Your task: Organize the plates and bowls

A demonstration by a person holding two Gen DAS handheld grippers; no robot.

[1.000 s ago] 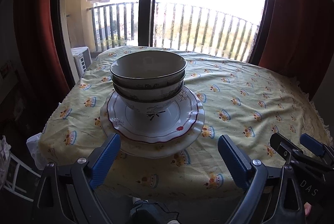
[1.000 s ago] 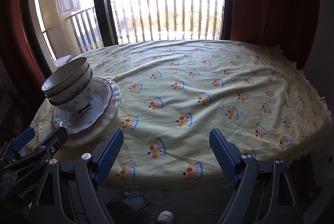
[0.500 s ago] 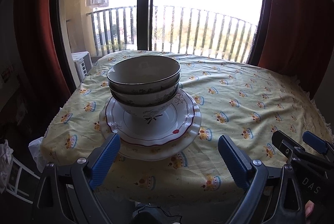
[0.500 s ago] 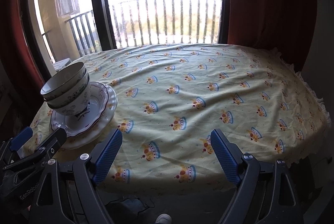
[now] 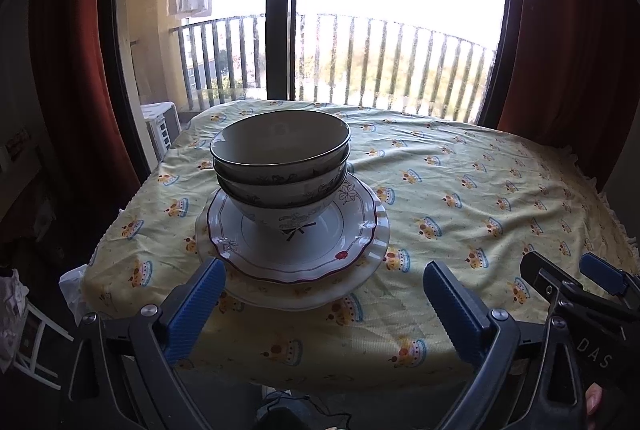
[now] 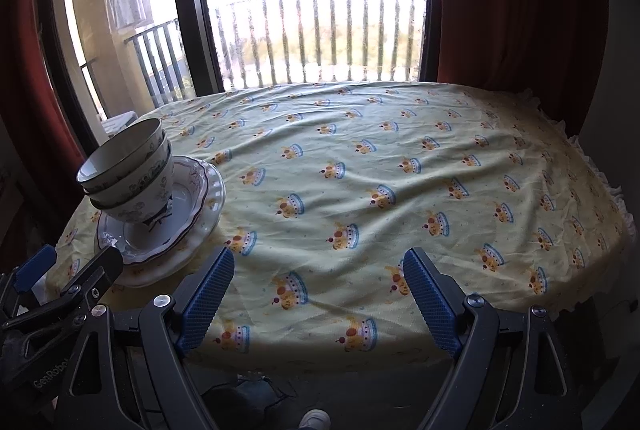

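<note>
Bowls nested on stacked plates, table's near-left corner | left gripper nearer, stack dead ahead beyond its fingertips, jaws opening, nothing between | right gripper spread empty, stack off left

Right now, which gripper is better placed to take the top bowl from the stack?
The left gripper: its opening jaws face the top bowl directly. The right gripper faces bare tablecloth.

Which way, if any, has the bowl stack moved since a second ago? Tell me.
No. The bowl stack sits on the plates as before, and the plates keep their place among the crown motifs of the tablecloth.
</note>
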